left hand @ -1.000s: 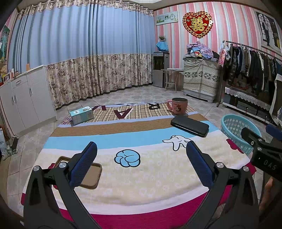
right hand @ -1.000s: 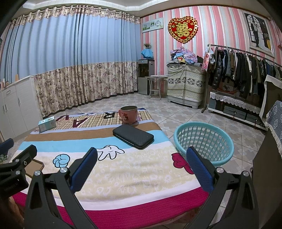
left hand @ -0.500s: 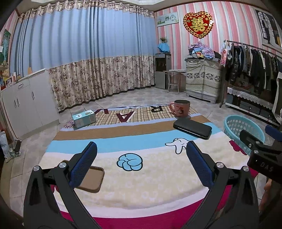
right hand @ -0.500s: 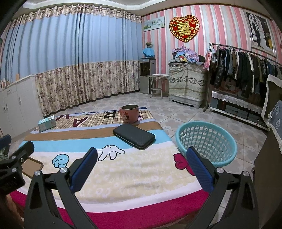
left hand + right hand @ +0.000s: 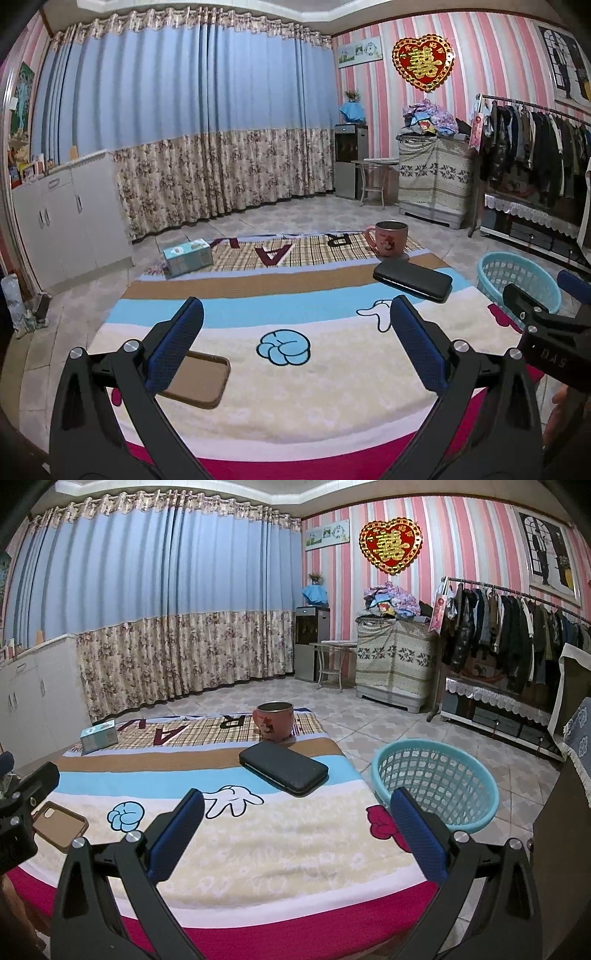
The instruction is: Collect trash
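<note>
Left gripper (image 5: 295, 343) hangs over the near edge of the cartoon-print blanket (image 5: 314, 391), blue-padded fingers (image 5: 173, 345) spread wide, nothing between them. Right gripper (image 5: 297, 827) same state beside it, fingers apart and holding nothing, over the blanket's near right part. Brown phone case (image 5: 197, 380) lies flat, open side up, just behind the left gripper's left finger, near the blanket's front left corner; its long axis runs left-right, slightly angled away to the right. Mid-blanket, toward the right side: black wallet-style case (image 5: 283, 768), flat, long axis diagonal from far left to near right. Turquoise plastic basket (image 5: 436, 782) sits on the tiled floor just beside the blanket's right edge, upright, nothing visible inside. Farther back, pink mug (image 5: 274, 720) upright on the plaid section, handle to the left. Teal tissue box (image 5: 188, 256) at the far left corner, long axis roughly left-right. Behind: blue curtains (image 5: 184, 110), clothes rack (image 5: 517, 638) along the right wall.
</note>
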